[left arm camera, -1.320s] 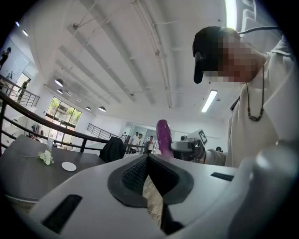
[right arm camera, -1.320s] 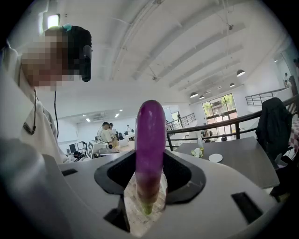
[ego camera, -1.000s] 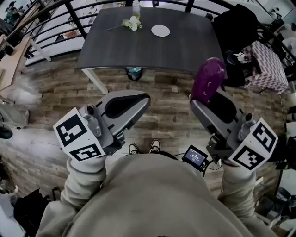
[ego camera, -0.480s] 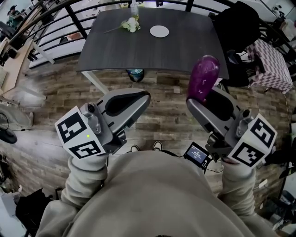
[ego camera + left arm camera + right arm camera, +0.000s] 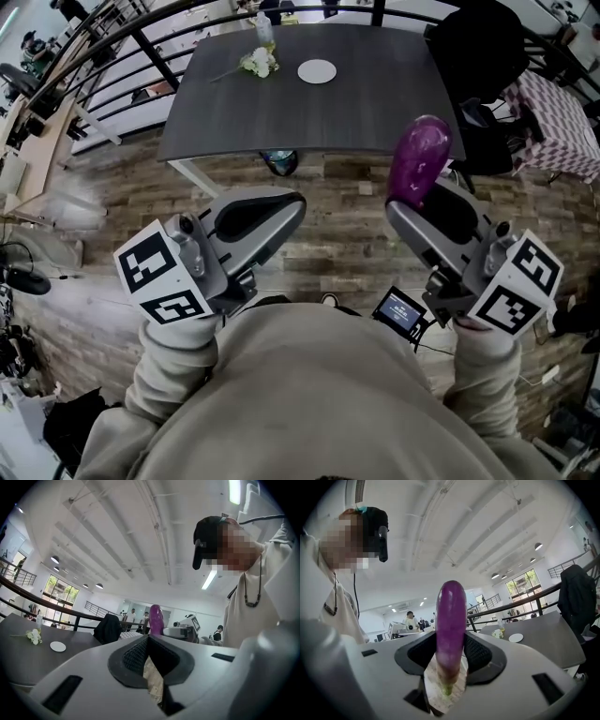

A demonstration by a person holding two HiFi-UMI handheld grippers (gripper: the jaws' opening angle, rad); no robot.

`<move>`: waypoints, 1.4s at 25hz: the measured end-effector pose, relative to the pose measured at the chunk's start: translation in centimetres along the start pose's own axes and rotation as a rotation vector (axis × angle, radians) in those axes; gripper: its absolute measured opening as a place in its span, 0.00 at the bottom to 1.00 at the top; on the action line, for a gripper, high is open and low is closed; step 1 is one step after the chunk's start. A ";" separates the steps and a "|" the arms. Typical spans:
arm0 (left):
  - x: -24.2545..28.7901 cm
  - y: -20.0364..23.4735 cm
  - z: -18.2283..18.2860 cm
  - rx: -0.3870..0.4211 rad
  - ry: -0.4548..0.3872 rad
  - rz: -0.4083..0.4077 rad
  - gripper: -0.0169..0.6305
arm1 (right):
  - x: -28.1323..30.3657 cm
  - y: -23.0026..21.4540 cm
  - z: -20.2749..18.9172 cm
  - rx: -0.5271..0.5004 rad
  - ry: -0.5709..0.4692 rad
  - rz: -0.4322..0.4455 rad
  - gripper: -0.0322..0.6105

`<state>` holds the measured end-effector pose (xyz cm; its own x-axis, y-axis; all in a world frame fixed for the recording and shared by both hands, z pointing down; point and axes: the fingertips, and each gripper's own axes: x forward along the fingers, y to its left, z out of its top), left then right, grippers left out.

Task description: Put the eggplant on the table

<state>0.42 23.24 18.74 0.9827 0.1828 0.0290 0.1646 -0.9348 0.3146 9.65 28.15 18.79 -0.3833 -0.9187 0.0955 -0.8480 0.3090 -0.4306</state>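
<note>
The eggplant (image 5: pixel 451 620) is glossy, smooth purple, paling to a green stem end. It stands upright, long axis vertical, with the rounded end up and the stem end down between the pads of the right gripper (image 5: pixel 451 651), which clamps it. It is above the floor, short of the table (image 5: pixel 375 94). The left gripper (image 5: pixel 149 641) is closed and empty.

Open tabletop (image 5: pixel 309 122) — flowers (image 5: pixel 255 63), plate (image 5: pixel 317 71) at far edge

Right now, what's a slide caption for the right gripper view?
Right gripper grips a purple eggplant upright; the dark table with a white plate lies ahead.
</note>
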 end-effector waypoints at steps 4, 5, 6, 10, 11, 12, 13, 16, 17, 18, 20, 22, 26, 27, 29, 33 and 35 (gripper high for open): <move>-0.1 1.0 -0.2 -0.013 0.021 0.029 0.03 | -1.4 -1.3 0.2 0.001 0.012 -0.021 0.36; -0.3 1.5 0.0 -0.016 0.016 0.041 0.03 | -1.5 -1.9 0.3 0.005 0.011 -0.032 0.36; -0.4 2.1 0.2 -0.018 0.012 0.051 0.03 | -1.5 -2.5 0.4 0.009 0.008 -0.043 0.36; -0.1 3.8 -0.1 -0.035 0.016 0.054 0.03 | -1.2 -4.2 0.7 0.011 0.009 -0.070 0.36; 0.1 4.2 -0.4 -0.042 0.020 0.047 0.03 | -1.0 -4.5 0.6 0.007 0.015 -0.076 0.36; 0.4 4.6 -0.6 -0.045 0.023 0.039 0.03 | -0.8 -4.9 0.6 0.004 0.018 -0.083 0.36; 0.7 5.1 -0.6 -0.045 0.023 0.030 0.03 | -0.6 -5.3 0.7 0.002 0.018 -0.090 0.36; 1.8 6.3 -0.2 -0.039 0.018 -0.002 0.03 | 0.0 -6.2 1.0 -0.003 0.013 -0.111 0.36; 2.1 6.6 -0.2 -0.039 0.017 -0.012 0.03 | 0.1 -6.4 1.1 -0.003 0.014 -0.117 0.36; 2.3 7.0 -0.1 -0.040 0.018 -0.021 0.03 | 0.3 -6.6 1.1 -0.003 0.016 -0.122 0.36; 2.9 7.9 0.2 -0.039 0.022 -0.036 0.03 | 0.8 -7.4 1.4 -0.002 0.016 -0.134 0.36; 3.4 9.0 0.5 -0.041 0.024 -0.050 0.03 | 1.6 -8.1 1.8 -0.001 0.016 -0.144 0.36; 4.3 10.8 0.7 -0.051 0.024 -0.074 0.03 | 3.1 -9.3 2.3 0.002 0.020 -0.158 0.36; 4.5 11.2 0.8 -0.053 0.023 -0.081 0.03 | 3.4 -9.6 2.4 0.002 0.020 -0.162 0.36; 4.8 12.1 0.9 -0.056 0.020 -0.093 0.03 | 4.1 -10.1 2.7 0.001 0.020 -0.169 0.36; 5.1 14.4 1.9 -0.056 0.016 -0.111 0.03 | 6.0 -11.0 3.2 0.002 0.021 -0.180 0.36; 5.4 15.5 2.6 -0.057 0.015 -0.120 0.03 | 7.0 -11.3 3.6 0.000 0.026 -0.186 0.36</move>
<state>8.54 8.97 21.27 0.9546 0.2977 0.0023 0.2758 -0.8873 0.3697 17.87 17.31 21.07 -0.2289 -0.9533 0.1970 -0.9052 0.1340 -0.4033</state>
